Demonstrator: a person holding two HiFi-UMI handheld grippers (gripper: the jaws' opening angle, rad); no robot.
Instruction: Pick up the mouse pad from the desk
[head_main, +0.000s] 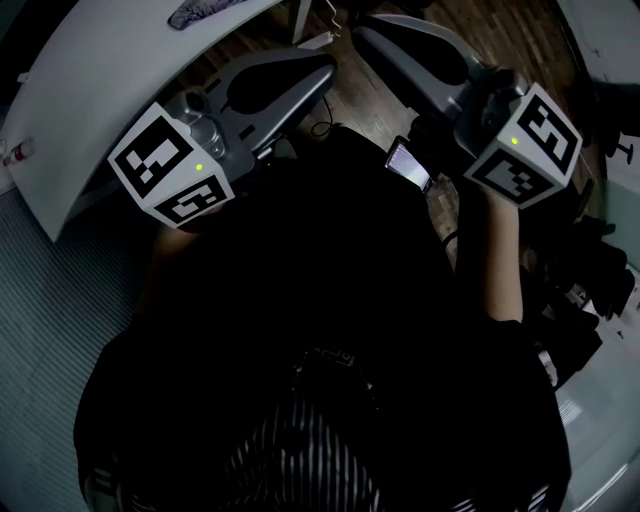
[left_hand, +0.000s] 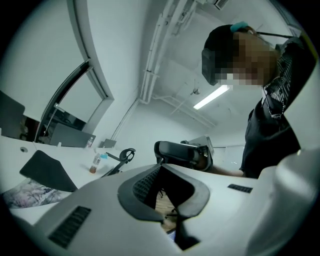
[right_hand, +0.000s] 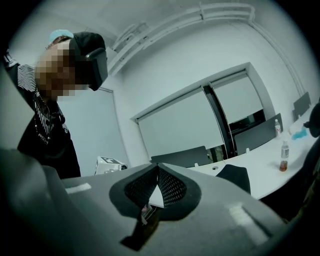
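Pad (head_main: 205, 12), patterned, lies flat on the white desk (head_main: 110, 70), up at the far edge of the head view. Both grippers are well apart from it, held out in front of the person over the wood floor (head_main: 500, 30). L gripper (head_main: 322, 70) points roughly level and is the one nearer the desk edge. Its jaws are together at the tips w/ nothing betw. them, just floor seen thru the gap behind the pads. R gripper (head_main: 365, 35) is alongside, further from the desk. Jaws closed there too, tips meeting, empty. In the left gripper view the pad shows low left, w/ a dark flat shape (left_hand: 47, 170) just behind it; can't tell what that is. Small bottle (left_hand: 94, 163) stands upright further along the desk. Lit phone (head_main: 408, 163) sits at the person's front, betw. the two arms. Pad not yet picked up.
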